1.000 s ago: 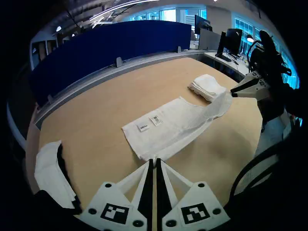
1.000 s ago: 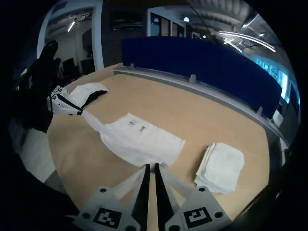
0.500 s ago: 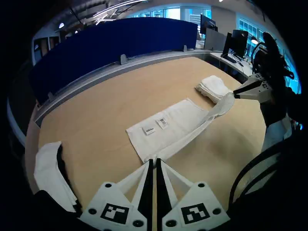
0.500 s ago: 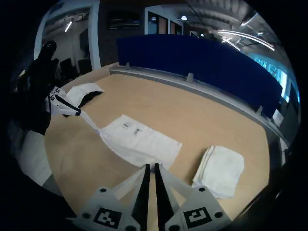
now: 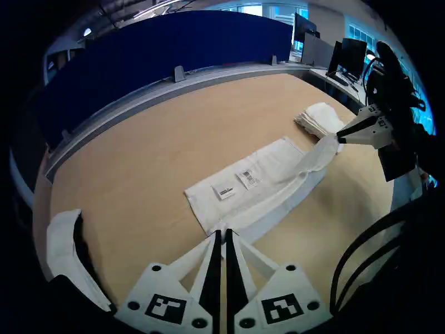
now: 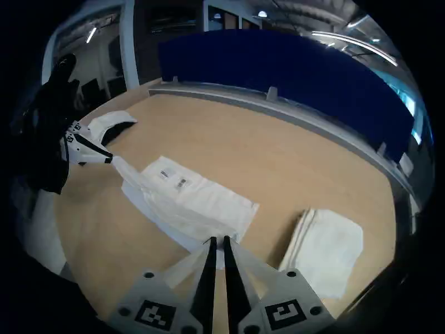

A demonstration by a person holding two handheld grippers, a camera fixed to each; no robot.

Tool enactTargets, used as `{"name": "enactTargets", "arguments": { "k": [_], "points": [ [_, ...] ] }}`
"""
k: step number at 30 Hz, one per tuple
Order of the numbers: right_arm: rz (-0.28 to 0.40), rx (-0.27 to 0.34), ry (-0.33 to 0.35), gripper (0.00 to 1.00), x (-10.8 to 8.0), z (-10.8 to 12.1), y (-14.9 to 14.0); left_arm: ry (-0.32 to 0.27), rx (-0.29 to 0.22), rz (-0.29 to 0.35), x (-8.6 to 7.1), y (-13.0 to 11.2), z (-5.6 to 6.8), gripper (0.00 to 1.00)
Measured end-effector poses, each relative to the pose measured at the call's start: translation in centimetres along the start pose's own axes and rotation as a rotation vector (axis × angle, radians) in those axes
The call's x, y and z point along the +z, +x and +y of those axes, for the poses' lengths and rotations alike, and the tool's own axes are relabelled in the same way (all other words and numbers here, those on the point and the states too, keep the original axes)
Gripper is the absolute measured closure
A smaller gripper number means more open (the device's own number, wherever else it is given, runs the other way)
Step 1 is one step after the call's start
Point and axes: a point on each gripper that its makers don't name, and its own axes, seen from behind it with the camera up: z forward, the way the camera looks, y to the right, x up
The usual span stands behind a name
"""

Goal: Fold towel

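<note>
Where laid lengthwise on tan wooden surface (image 5: 139, 161), long white cloth towel (image 5: 261, 181), labels up, near edge lifted; one corner pinched tight in left hand-held gripper (image 5: 222, 236); other corner pinched in right hand-held gripper (image 6: 218, 243); near that end, folded stack of white towels (image 6: 328, 250); behind, dark blue partition panel (image 5: 167, 50).

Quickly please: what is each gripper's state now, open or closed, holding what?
Left gripper: jaws closed, holding one end of the towel.
Right gripper: jaws closed, holding the other end of the towel.
</note>
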Motion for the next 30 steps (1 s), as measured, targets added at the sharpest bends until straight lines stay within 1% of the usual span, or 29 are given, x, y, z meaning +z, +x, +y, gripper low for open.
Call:
{"name": "enactTargets", "arguments": {
  "k": [5,14,23,30],
  "points": [
    [-0.029,0.016,0.003,0.91,1.8,0.8,-0.4,0.004,0.012,-0.023,1.6,-0.1,-0.8,0.95],
    [-0.093,0.016,-0.003,0.91,4.4,1.7,-1.1,0.024,0.044,-0.055,4.4,-0.4,-1.9,0.95],
    [-0.113,0.055,-0.014,0.90,6.3,2.2,-1.2,0.047,0.047,-0.074,6.1,-0.2,-3.3,0.94],
    [-0.121,0.071,-0.037,0.88,7.3,2.7,-1.5,0.062,0.051,-0.080,7.5,-0.3,-3.7,0.93]
  ]
}}
